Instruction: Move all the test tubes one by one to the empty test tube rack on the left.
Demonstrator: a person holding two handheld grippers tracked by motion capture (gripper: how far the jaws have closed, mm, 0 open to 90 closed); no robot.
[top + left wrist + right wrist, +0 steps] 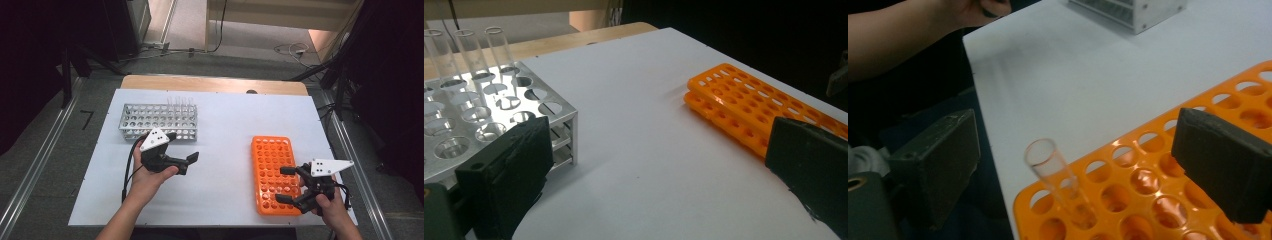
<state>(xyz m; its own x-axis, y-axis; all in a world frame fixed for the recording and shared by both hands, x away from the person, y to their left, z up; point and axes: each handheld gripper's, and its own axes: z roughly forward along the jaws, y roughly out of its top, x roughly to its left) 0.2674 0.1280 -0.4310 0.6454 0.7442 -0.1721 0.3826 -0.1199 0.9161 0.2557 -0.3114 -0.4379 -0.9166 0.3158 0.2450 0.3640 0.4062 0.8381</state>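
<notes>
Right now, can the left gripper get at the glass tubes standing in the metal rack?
Probably yes. The left gripper is open and empty, right beside the metal rack. The glass tubes stand upright at the rack's far side with tops exposed, and nothing lies between; it would need to lift over the rack.

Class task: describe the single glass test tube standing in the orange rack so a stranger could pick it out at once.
Find the orange rack on the white table's right side. At its near corner, between the right hand-held gripper's open jaws, stands a clear test tube, the rack's one visibly filled hole.
</notes>
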